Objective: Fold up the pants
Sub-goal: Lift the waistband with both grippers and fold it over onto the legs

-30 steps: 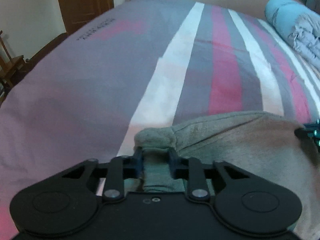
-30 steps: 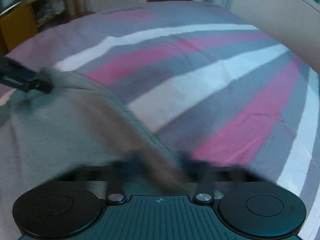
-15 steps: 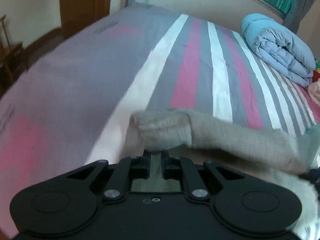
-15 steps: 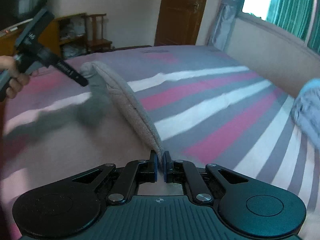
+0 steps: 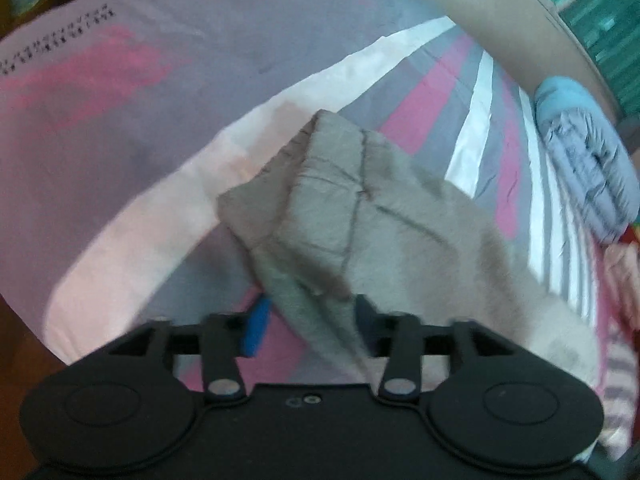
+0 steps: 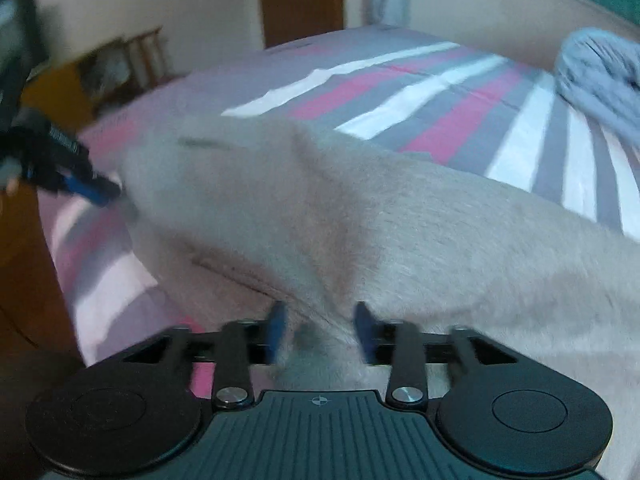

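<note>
The grey-beige pants point(image 5: 360, 216) lie on the striped bed, one end folded over into a thick bundle; they also fill the right wrist view point(image 6: 400, 232). My left gripper point(image 5: 308, 324) is open, its blue pads apart, with the edge of the pants lying between them. My right gripper point(image 6: 320, 330) is open too, with a fold of cloth between its spread pads. My left gripper's fingers point(image 6: 80, 186) show at the left of the right wrist view, at the far edge of the pants. Both views are blurred.
The bed sheet point(image 5: 120, 140) has pink, grey and white stripes. A rolled blue-grey blanket point(image 5: 584, 152) lies at the far right, also seen in the right wrist view point(image 6: 600, 80). A headboard point(image 5: 500, 12) runs behind. A wooden door point(image 6: 300, 0) and shelves point(image 6: 120, 68) stand beyond the bed.
Both grippers were shut on the pants and have opened. The lifted end has dropped over the rest of the pants onto the bed. Both views have tilted downward.
</note>
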